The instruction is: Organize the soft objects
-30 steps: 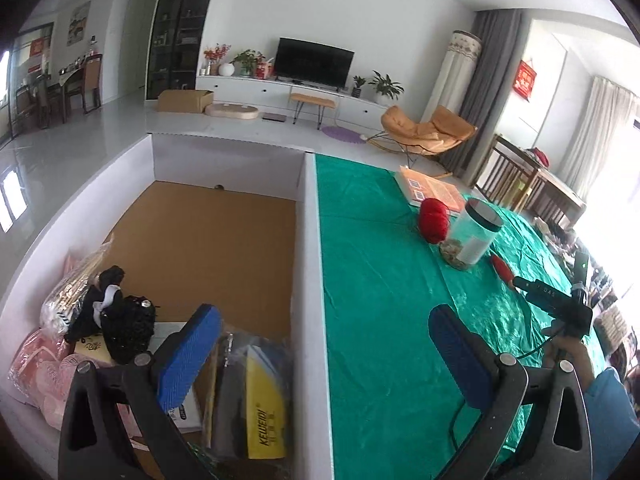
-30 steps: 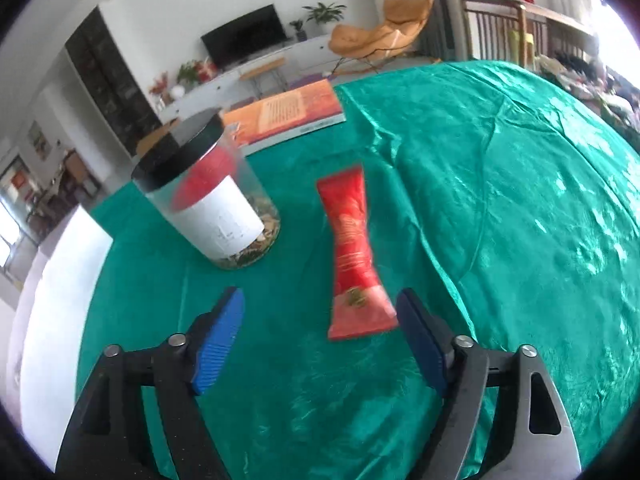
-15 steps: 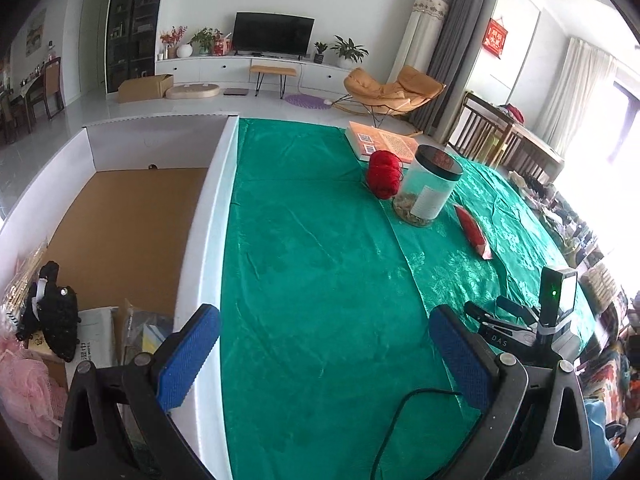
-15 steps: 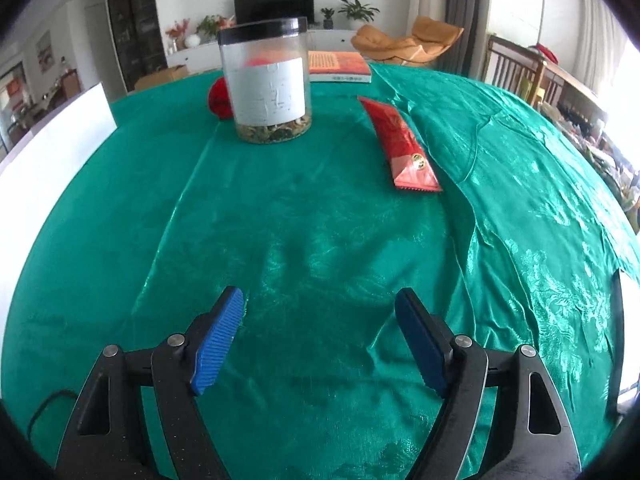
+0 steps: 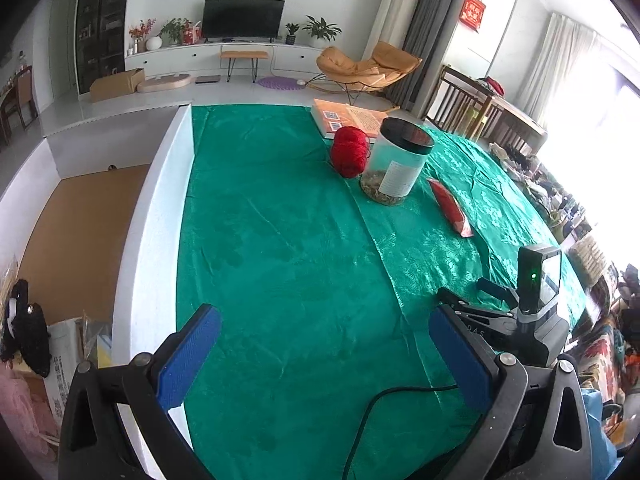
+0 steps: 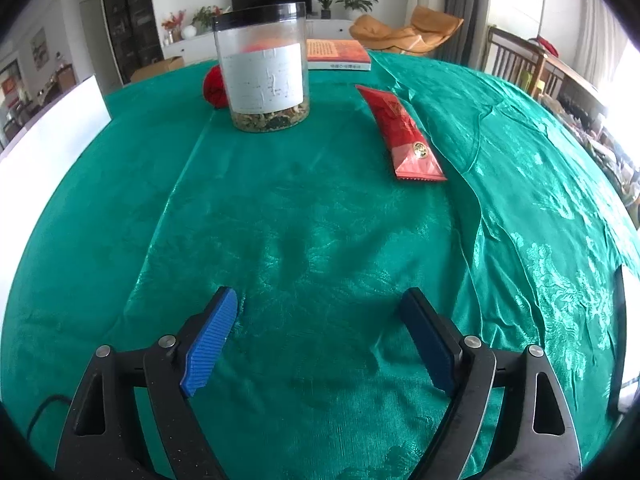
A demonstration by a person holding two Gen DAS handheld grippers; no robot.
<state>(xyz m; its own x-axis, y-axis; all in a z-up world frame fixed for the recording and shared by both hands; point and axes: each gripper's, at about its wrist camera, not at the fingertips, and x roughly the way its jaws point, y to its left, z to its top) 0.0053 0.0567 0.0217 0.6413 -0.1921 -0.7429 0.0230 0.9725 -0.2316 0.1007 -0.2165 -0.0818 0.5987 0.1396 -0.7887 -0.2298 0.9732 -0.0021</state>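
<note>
We look over a living room with a desk (image 5: 280, 240) under shiny green patterned cloth. At its left edge stands a white-walled box (image 5: 152, 216) with a brown cardboard floor; soft goods lie in its near corner, a black knitted piece (image 5: 24, 328) and pink fluff (image 5: 20, 408) among them. A second ago the left view sat over that corner; now it has swung right, and the box fills only the left margin. The left claw (image 5: 320, 352) hangs above bare cloth, its ribbed blue pads wide apart, empty. Farther back we see a red yarn ball (image 5: 350, 152) touching a clear round jar (image 5: 396, 164) with a black lid and white label, an orange book (image 5: 352, 118) behind them, and a flat glossy red packet (image 5: 450, 208) to the jar's right. The right claw (image 6: 320, 312) was almost astride that packet a second ago; now the packet (image 6: 404, 132) lies well ahead, and the jaws are opening over empty cloth.
</note>
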